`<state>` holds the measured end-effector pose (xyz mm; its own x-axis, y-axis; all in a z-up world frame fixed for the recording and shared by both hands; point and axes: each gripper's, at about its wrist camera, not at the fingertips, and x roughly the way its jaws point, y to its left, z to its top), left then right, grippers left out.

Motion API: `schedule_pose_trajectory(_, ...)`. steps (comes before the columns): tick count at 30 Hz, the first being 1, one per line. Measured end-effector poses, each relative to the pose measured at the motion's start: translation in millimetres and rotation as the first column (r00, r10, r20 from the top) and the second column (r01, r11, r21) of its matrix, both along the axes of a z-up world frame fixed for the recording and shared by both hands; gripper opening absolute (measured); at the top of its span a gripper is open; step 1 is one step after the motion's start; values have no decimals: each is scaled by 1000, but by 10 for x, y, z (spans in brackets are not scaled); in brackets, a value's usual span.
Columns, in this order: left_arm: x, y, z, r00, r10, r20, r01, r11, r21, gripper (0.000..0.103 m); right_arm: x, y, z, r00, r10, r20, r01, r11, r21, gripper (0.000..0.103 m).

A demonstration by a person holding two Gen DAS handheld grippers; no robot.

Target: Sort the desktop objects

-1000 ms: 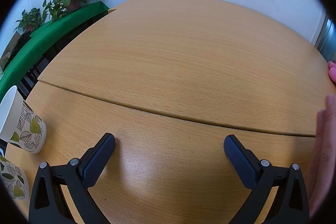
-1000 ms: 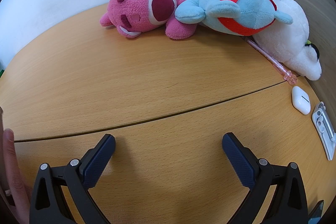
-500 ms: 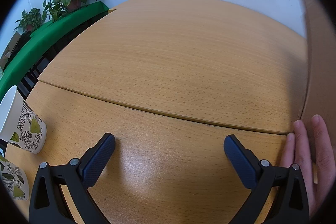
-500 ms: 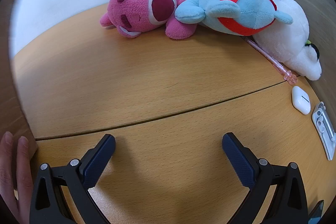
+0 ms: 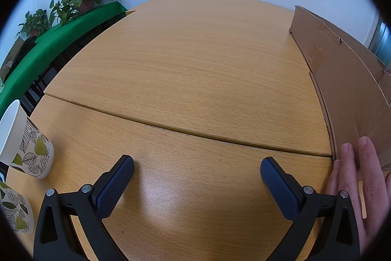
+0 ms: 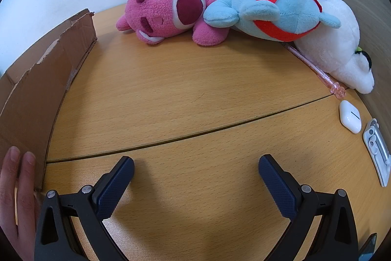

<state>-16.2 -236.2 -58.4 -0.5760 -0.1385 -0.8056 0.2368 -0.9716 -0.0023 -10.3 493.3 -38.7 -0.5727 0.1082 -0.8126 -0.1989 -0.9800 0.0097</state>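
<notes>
- Both tools, the left tool [image 5: 197, 169] and the right tool [image 6: 196, 168], hung spread wide over the pale wooden surface [image 6: 195, 89], pinching nothing.
- Between them stood an open brown cardboard box [image 6: 36, 80], a bare hand [image 6: 17, 195] pressed flat against its near wall.
- To the right tool's right lay a white earbud case [image 6: 350, 119], a silver clip [image 6: 377, 151] and a pink pen [image 6: 317, 70], long axis running away.
- Farthest sat the pink plush bear [image 6: 171, 11], blue plush [image 6: 273, 9] and white plush [image 6: 342, 45]: the right tool was nearer, I judged.
- Leaf-printed paper cups [image 5: 27, 146] stood left of the left tool.
</notes>
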Motion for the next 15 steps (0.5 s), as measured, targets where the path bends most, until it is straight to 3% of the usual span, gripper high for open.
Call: schedule_pose_trajectory(15, -5, -1, -1, 1000, 0, 0, 0, 1000, 0, 103, 8, -5, 3, 1000, 0, 0, 0, 1000, 0, 103)
